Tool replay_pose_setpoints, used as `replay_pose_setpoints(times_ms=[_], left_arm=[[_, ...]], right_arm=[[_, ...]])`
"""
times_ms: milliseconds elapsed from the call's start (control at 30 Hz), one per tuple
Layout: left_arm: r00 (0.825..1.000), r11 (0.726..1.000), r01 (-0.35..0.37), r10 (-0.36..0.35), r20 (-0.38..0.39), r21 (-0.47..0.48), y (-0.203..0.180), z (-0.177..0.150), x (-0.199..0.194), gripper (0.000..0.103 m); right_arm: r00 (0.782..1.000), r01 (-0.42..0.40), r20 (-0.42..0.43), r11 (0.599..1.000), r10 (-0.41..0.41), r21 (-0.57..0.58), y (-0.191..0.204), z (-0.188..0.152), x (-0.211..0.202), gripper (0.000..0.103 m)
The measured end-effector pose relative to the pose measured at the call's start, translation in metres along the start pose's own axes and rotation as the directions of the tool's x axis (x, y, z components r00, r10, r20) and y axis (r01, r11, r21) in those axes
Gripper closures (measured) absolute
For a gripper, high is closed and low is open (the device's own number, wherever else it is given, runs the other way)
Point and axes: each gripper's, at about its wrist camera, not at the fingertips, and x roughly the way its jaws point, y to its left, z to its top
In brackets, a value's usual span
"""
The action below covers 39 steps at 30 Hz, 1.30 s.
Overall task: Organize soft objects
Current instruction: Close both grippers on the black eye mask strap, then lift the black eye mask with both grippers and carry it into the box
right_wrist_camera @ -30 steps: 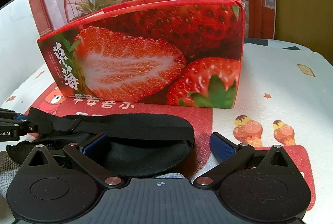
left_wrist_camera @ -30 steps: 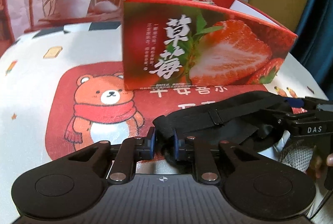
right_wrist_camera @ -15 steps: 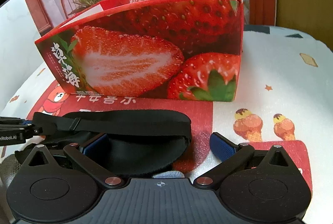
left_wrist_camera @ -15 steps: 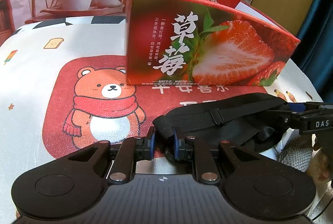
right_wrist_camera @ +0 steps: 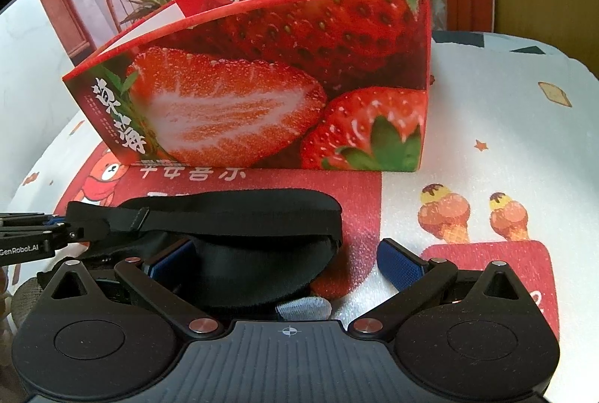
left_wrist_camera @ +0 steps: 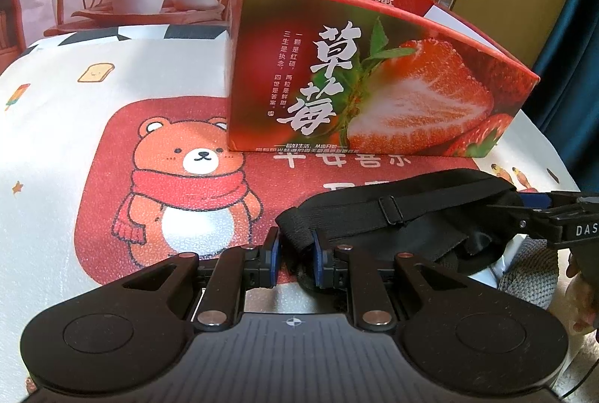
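The left gripper (left_wrist_camera: 294,253) has its blue-padded fingers (left_wrist_camera: 272,255) pinched on the end of the black fabric eye mask with an elastic strap (left_wrist_camera: 404,215), which lies on the red bear-print mat (left_wrist_camera: 157,178) just in front of the open red cardboard strawberry box (left_wrist_camera: 374,96). The right gripper (right_wrist_camera: 284,258) stands with its fingers (right_wrist_camera: 398,262) wide apart around the mask's other end, the right pad clear of the fabric. What the box holds is hidden.

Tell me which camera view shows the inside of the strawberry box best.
The right wrist view: the strawberry box is seen from slightly higher, so its open top, white inner wall and printed inner flap show. The left wrist view shows the strawberry box mostly from its front, with only a strip of the inside.
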Motion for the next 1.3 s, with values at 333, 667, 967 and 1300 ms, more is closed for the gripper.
replay_pose_setpoints(times_ms=[333, 667, 967, 1300], left_arm=[[1.0, 1.0, 0.001, -0.001, 0.003, 0.001, 0.0, 0.0, 0.0, 0.083], [1.0, 1.0, 0.0, 0.0, 0.005, 0.008, -0.001, 0.0, 0.0, 0.083], [0.999, 1.0, -0.006, 0.005, 0.032, 0.028, -0.006, 0.009, -0.01, 0.086], [0.984, 0.999, -0.02, 0.012, 0.177, 0.044, -0.014, 0.03, -0.047, 0.093]], right_arm=[[0.999, -0.032, 0.008, 0.999, 0.032, 0.003, -0.005, -0.004, -0.005, 0.001], [0.998, -0.06, -0.018, 0.998, 0.06, -0.001, -0.001, 0.018, 0.008, 0.036], [0.999, -0.002, 0.032, 0.999, 0.003, -0.035, 0.0, 0.028, -0.008, 0.087], [0.986, -0.1, 0.128, 0.992, 0.109, -0.076, 0.015, 0.044, -0.039, 0.094]])
